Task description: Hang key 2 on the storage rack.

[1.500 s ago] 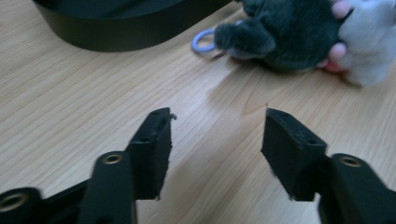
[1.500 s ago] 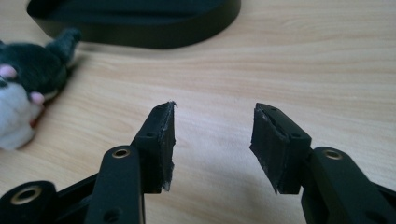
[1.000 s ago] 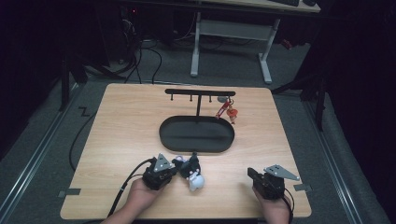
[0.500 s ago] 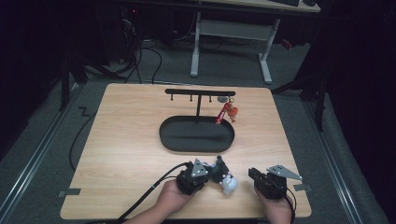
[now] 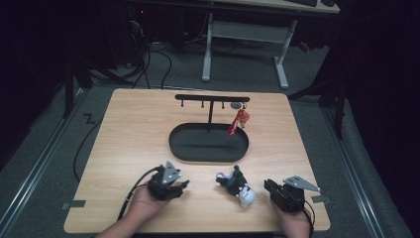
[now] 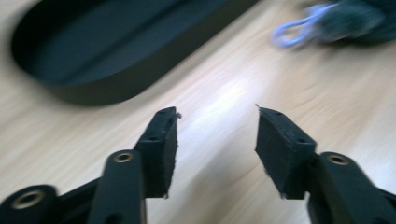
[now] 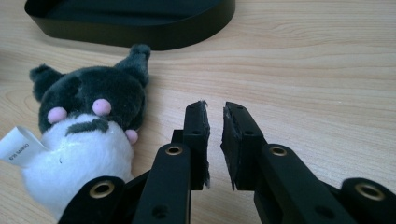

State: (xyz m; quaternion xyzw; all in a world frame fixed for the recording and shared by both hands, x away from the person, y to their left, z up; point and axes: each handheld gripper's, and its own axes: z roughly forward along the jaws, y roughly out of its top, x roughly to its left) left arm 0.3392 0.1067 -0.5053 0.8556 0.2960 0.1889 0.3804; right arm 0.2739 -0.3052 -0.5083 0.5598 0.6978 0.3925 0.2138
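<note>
A: High view, near edge: my left gripper [image 5: 182, 185] has just been opening, nothing between its jaws; right gripper [image 5: 268, 186] nearly shut, empty.

B: Plush toy [image 5: 236, 185]?

A: Between them, at the tray's [image 5: 177, 148] five o'clock. A careless right-hand approach could shove it away.

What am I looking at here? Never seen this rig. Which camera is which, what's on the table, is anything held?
No robot: a person holds a two-jaw gripper in each hand. The high view looks down on the table; the other two cameras ride on the grippers and look along their black jaws. The left gripper has just been opening, nothing between its jaws. The right gripper is shut and empty. Between the hands lies a small plush toy, untouched. Behind it sits a black oval tray under a hook stand, where a red charm hangs.
</note>
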